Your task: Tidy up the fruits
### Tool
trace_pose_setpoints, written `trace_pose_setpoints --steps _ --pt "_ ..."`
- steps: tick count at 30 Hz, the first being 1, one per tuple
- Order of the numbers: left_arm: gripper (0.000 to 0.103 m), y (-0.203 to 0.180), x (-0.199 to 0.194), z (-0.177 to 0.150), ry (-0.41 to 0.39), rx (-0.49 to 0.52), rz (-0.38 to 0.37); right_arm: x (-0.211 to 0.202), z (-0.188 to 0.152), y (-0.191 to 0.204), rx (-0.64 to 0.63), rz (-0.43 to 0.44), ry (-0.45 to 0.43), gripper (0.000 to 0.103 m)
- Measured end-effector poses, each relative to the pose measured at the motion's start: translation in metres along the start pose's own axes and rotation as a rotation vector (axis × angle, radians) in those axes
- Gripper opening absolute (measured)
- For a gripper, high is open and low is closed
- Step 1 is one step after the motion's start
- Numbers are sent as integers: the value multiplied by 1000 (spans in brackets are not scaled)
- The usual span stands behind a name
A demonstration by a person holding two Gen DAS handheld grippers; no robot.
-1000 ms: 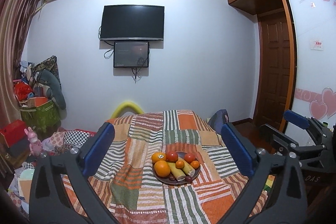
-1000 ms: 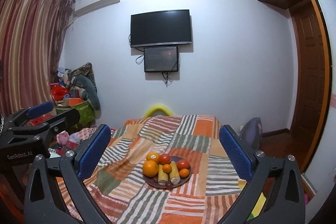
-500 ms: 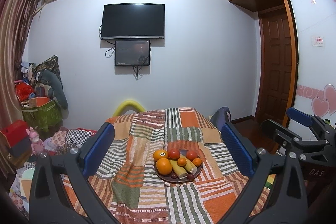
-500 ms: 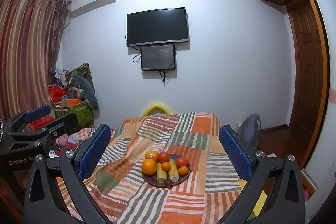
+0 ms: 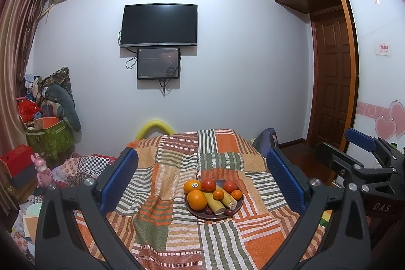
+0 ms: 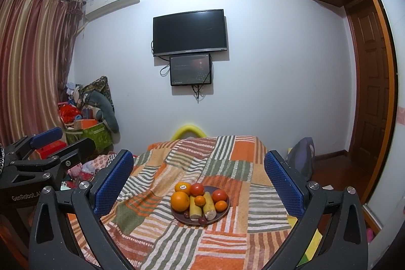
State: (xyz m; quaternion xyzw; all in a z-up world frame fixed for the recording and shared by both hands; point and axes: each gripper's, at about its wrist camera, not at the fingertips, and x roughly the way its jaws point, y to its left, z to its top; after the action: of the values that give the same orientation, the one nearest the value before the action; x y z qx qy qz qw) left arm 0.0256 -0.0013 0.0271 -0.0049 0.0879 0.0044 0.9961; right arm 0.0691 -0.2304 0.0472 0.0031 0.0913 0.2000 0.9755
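Note:
A dark round plate (image 5: 200,214) (image 6: 181,218) heaped with fruit rests on a patchwork-covered surface. On it lie two big oranges, the larger (image 5: 196,199) (image 6: 180,201) at the front left, two red tomatoes (image 5: 208,184) (image 6: 197,189), small tangerines, two pale yellow-green stalk pieces (image 5: 214,201) (image 6: 209,206) and dark grapes at the front rim. My left gripper (image 5: 202,179) is open, high above and short of the plate. My right gripper (image 6: 198,181) is open too, likewise held back. Each gripper shows at the edge of the other's view.
The striped patchwork cloth (image 5: 177,229) covers the whole surface. A wall with a television (image 5: 159,25) is behind. Piled bags and boxes (image 5: 48,123) sit at the left, a wooden door (image 5: 334,82) at the right, and a yellow foam arch (image 5: 154,127) past the far edge.
Both cameras have tilted upward a little, so the plate and cloth sit lower in both views. Both grippers stay open and nothing on the plate has moved.

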Motion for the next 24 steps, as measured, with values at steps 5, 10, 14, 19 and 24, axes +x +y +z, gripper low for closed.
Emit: trace_pose_setpoints --steps 5,10,14,19,24 --pt "103 0 0 1 1 -1 -2 0 1 0 0 0 -1 103" --pt "103 0 0 1 3 -2 -6 0 0 0 0 1 -1 103" --pt "103 0 0 1 5 -6 -12 -1 2 -1 -2 0 -5 103" --pt "103 1 0 3 9 -8 -36 -2 3 -1 -2 0 -6 103" --pt "103 -1 -2 3 8 -5 -46 -2 3 0 -2 1 -6 103"
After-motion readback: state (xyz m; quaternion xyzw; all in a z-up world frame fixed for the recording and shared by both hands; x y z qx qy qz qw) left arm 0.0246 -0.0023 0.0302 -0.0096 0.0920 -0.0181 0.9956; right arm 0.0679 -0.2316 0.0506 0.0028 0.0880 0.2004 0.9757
